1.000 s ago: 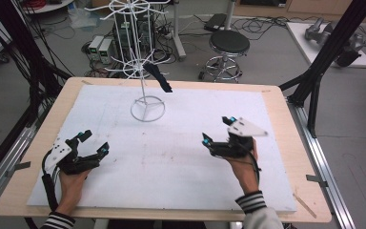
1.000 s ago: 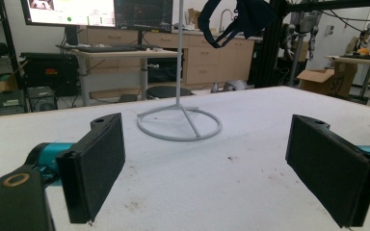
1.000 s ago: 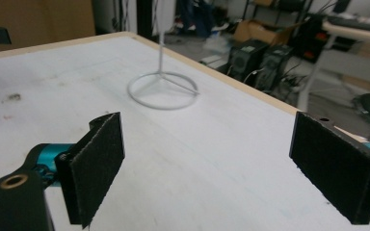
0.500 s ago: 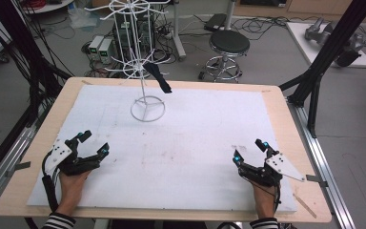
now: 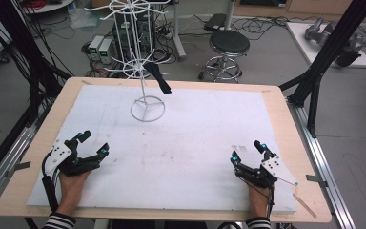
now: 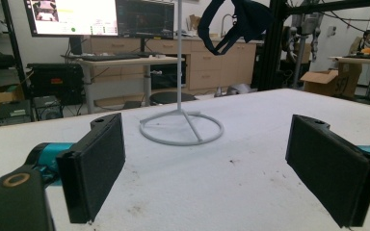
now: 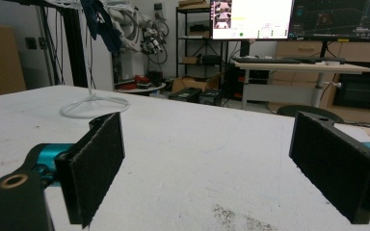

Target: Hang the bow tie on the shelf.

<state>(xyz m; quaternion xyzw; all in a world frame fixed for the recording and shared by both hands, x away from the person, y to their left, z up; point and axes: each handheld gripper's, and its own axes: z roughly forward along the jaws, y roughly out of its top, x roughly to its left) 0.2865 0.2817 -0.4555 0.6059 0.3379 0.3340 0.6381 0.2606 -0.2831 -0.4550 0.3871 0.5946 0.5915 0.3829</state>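
A white wire rack stand (image 5: 145, 71) rises from a ring base (image 5: 147, 109) at the back middle of the white mat (image 5: 205, 124). A dark blue cloth item (image 5: 158, 78) hangs from one of its hooks; it shows as a dark cloth (image 6: 233, 21) high in the left gripper view and as a dark cloth (image 7: 99, 21) in the right gripper view. My left gripper (image 5: 94, 143) rests open at the mat's front left, jaws wide with nothing between them. At the front right my right gripper (image 5: 249, 151) lies open and holds nothing.
The mat lies on a wooden table (image 5: 286, 109) framed by black posts (image 5: 329, 52). A round black stool (image 5: 228, 45) and computer boxes (image 5: 100, 47) stand on the floor beyond the far edge. Desks with monitors (image 6: 101, 17) show behind the rack.
My right hand has drawn its gripper back from the mat's middle right down to the front right corner. The left gripper has stayed put. Cloth still hangs on the rack.
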